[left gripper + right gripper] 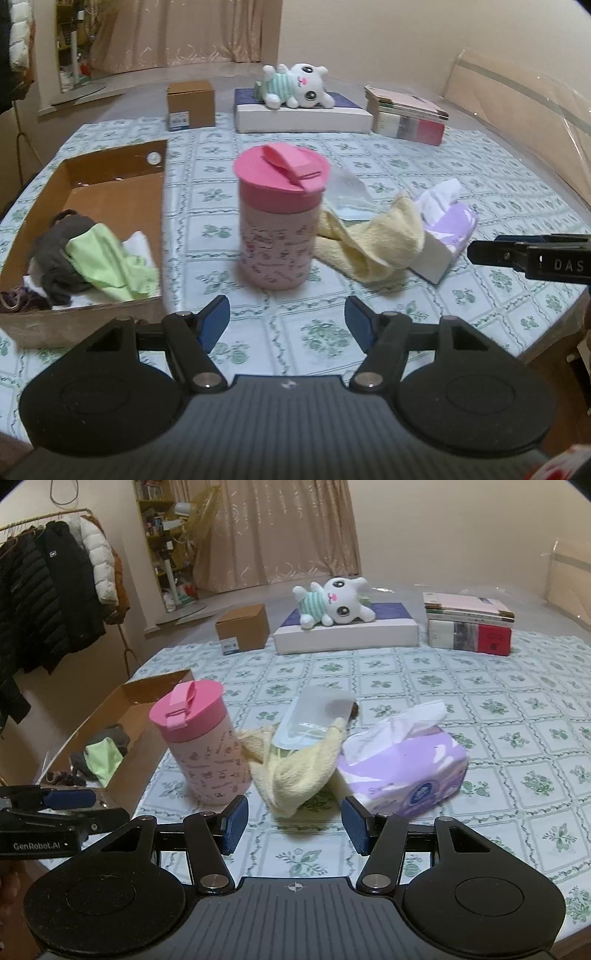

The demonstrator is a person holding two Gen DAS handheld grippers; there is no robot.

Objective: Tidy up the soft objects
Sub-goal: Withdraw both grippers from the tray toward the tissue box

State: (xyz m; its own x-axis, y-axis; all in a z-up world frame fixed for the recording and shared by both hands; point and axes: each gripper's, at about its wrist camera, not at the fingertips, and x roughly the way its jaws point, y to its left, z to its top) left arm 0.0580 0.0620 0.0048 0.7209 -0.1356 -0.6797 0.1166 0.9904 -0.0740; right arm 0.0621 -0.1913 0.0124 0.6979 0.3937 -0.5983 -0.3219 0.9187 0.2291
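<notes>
A pale yellow towel (295, 771) lies crumpled on the floral tablecloth between a pink lidded tumbler (201, 738) and a purple tissue pack (402, 768). My right gripper (293, 816) hovers just in front of the towel, open and empty. My left gripper (286, 317) stands open in front of the tumbler (279, 218), nothing between its fingers. To its left an open cardboard box (110, 173) holds a green cloth (110, 262), a dark grey cloth (55, 251) and other fabrics. A white plush toy (299, 85) lies on a flat box at the back.
A clear plastic packet (317, 716) rests partly on the towel. A small brown box (191, 105), a flat white box (303, 118) and a stack of books (410, 114) line the far side. Coats hang on a rack (55, 590) at left. The table edge (554, 332) runs near right.
</notes>
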